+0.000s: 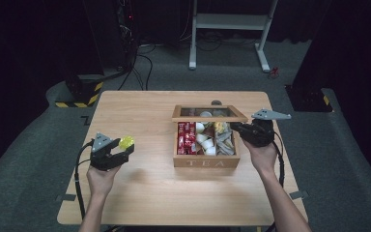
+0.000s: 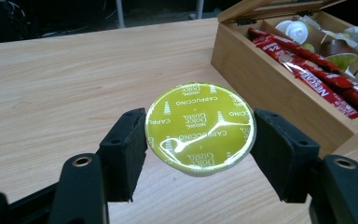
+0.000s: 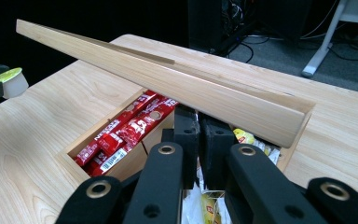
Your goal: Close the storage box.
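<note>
My left gripper [image 1: 124, 146] is shut on a yellow-green coffee capsule [image 2: 200, 127], which it holds above the left part of the wooden table [image 1: 140, 193]. The capsule's foil top reads "Cappuccino", and both pads [image 2: 123, 149] press its rim. A wooden box marked TEA [image 1: 206, 163] stands right of centre, its glass-paned lid [image 1: 209, 113] partly raised. Inside lie red sachets [image 3: 126, 130], white capsules [image 1: 204, 139] and paper packets. My right gripper [image 3: 198, 126] is at the box's right side with its jaws together, nothing between them, their tips just under the slanting lid [image 3: 168, 74].
Bare tabletop lies between the left gripper and the box, and also in front of the box. Behind the table are a white desk frame [image 1: 229, 21], floor cables [image 1: 142, 67] and a yellow-black striped base [image 1: 77, 94].
</note>
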Motion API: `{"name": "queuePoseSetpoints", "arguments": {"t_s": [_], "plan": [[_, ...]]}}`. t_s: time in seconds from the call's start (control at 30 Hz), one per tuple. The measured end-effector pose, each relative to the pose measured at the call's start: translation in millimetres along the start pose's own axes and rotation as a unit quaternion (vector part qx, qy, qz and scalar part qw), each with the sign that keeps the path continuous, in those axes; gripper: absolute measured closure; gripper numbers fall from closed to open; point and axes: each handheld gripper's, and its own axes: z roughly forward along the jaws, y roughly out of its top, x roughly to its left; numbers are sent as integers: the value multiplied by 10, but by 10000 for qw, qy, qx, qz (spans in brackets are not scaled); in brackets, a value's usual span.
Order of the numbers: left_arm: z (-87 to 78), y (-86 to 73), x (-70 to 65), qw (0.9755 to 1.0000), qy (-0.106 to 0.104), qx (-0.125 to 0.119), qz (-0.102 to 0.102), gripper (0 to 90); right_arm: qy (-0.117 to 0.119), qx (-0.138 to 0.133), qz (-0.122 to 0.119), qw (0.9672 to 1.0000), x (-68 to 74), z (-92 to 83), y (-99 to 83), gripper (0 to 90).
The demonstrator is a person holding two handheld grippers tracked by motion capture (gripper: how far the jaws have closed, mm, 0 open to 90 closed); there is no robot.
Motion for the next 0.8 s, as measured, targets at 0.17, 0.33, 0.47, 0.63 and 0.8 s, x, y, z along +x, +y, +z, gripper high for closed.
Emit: {"name": "queuePoseSetpoints", "arguments": {"t_s": [0.17, 0.33, 0.47, 0.63, 0.8], "plan": [[15, -68, 11, 9999, 91, 110, 45, 372, 12, -6, 18, 10000, 5, -4, -11, 863], [40, -148, 39, 9997, 161, 179, -5, 372, 33, 2, 7, 10000, 8, -19, -29, 863], [68, -214, 55, 9994, 199, 264, -38, 372, 30, -7, 25, 10000, 12, -24, -48, 863], [104, -282, 71, 9991, 263, 328, -96, 372, 47, 29, 26, 10000, 19, -32, -78, 863], [142, -347, 79, 9987, 319, 380, -115, 372, 56, 10, 40, 10000, 23, -37, -101, 863]]}}
